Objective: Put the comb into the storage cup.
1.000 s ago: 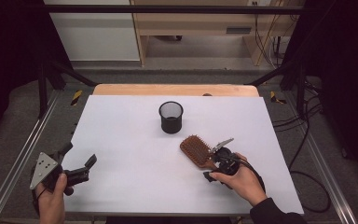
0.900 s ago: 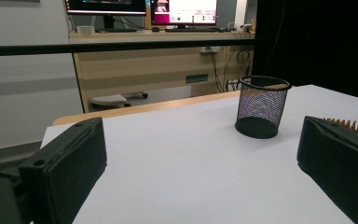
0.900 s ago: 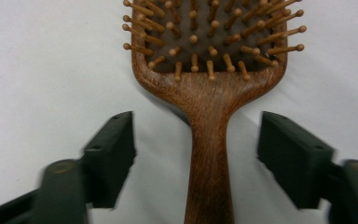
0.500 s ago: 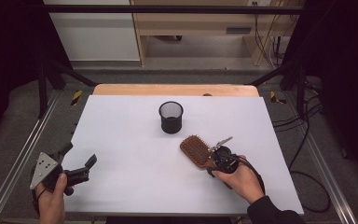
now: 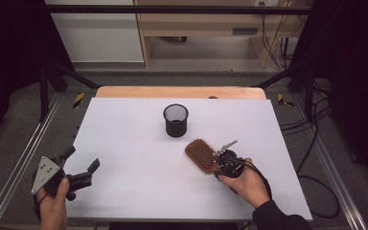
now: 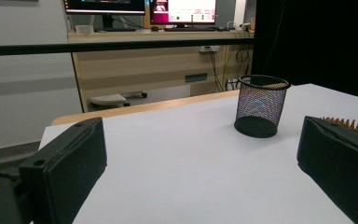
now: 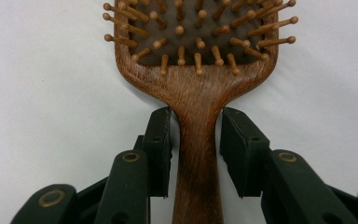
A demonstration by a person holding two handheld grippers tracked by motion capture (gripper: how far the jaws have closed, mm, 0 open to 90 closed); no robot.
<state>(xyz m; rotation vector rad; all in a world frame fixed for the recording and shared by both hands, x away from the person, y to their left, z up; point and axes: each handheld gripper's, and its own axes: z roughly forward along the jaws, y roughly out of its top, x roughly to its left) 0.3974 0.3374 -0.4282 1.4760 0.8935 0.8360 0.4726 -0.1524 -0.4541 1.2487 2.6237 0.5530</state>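
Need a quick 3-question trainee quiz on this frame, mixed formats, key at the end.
1. True or false: the right gripper has its jaws on either side of the hairbrush handle.
2. The mesh cup stands: A) upright B) on its side C) upside down.
3. Fill in: the left gripper has its jaws ____, with nothing between them.

Key
1. True; narrow gaps show at both pads, so no firm clamp yet.
2. A
3. open

Bright even light, soft shadows, bg dark
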